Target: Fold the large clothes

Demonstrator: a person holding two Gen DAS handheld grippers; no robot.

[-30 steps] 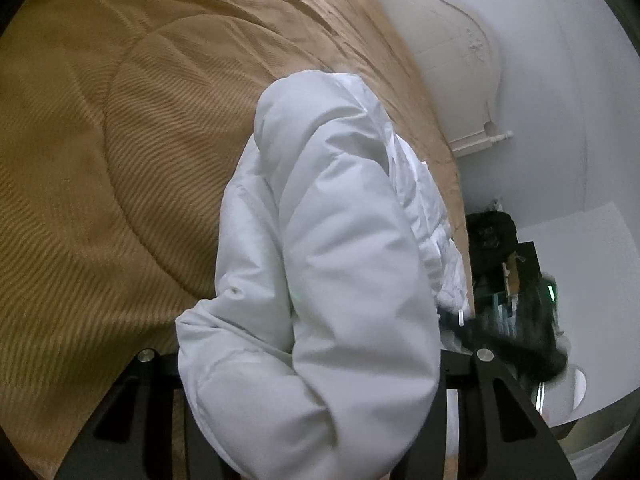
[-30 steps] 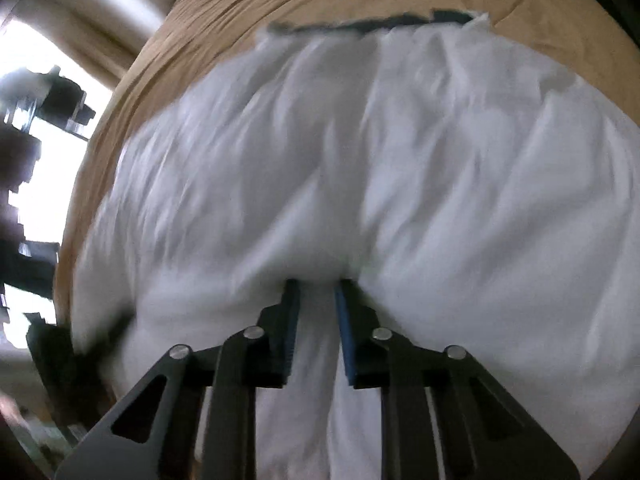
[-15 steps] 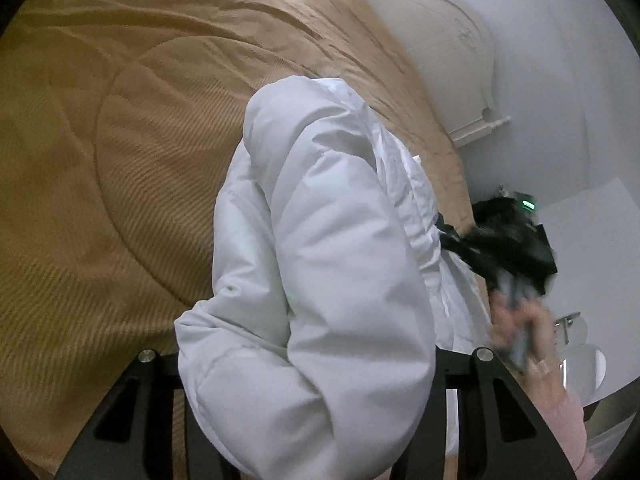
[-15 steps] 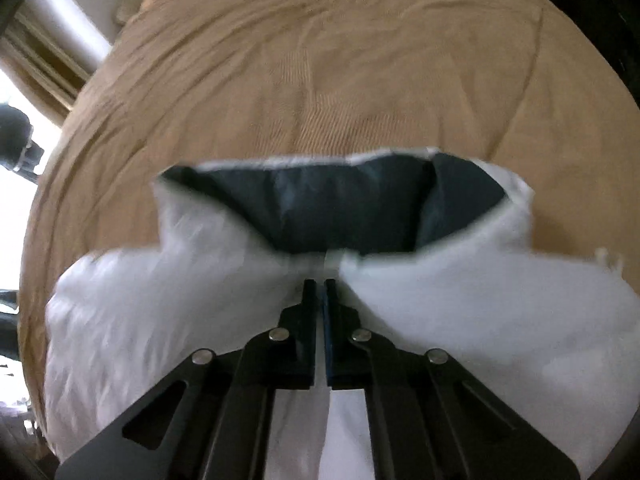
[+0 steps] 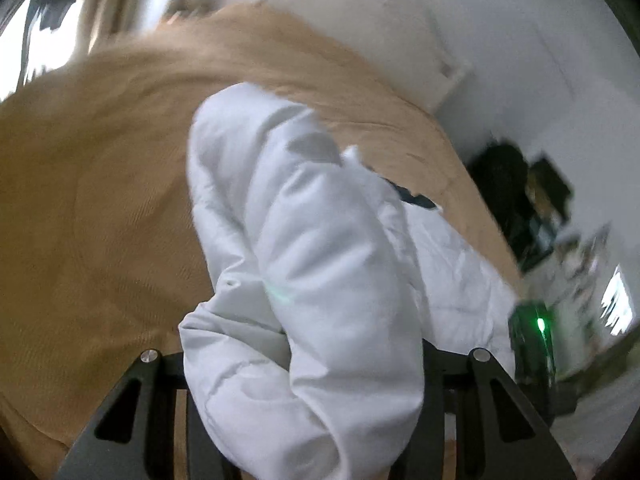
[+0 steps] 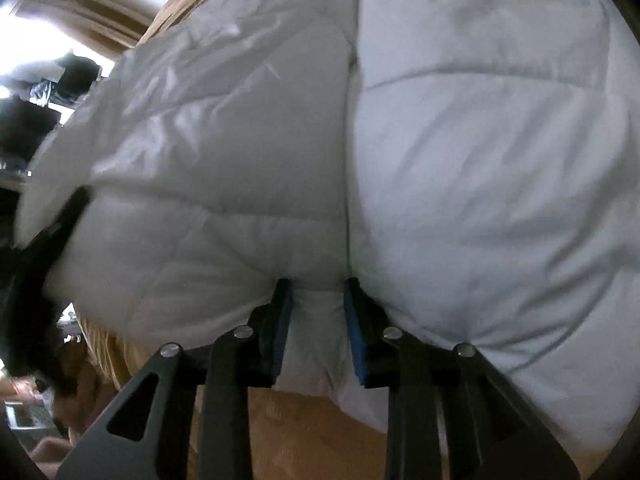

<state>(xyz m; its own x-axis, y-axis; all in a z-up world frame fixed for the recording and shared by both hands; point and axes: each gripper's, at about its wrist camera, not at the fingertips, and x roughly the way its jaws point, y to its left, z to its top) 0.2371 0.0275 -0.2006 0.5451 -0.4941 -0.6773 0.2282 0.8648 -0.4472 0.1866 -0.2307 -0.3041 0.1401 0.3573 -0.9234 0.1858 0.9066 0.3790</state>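
A white puffer jacket [image 5: 304, 264] lies on a tan quilted bedspread [image 5: 100, 184]. In the left wrist view a puffy sleeve fills the space between my left gripper's [image 5: 308, 364] wide-set jaws and hides the fingertips. In the right wrist view the jacket's quilted body [image 6: 460, 140] fills the frame. My right gripper [image 6: 316, 304] has its blue-padded fingers partly apart with a fold of the jacket's edge between them. The other gripper [image 5: 534, 344], with a green light, shows at the right of the left wrist view.
A white headboard [image 5: 360, 12] and wall stand behind the bed. Dark cluttered furniture [image 5: 520, 200] stands past the bed's right edge. A bright window [image 6: 36, 40] is at the left in the right wrist view.
The right gripper's jaws have parted from nearly closed, and the dark lining has gone from its view, which now shows the quilted body. The left view swung and blurred; the sleeve stays between its jaws.
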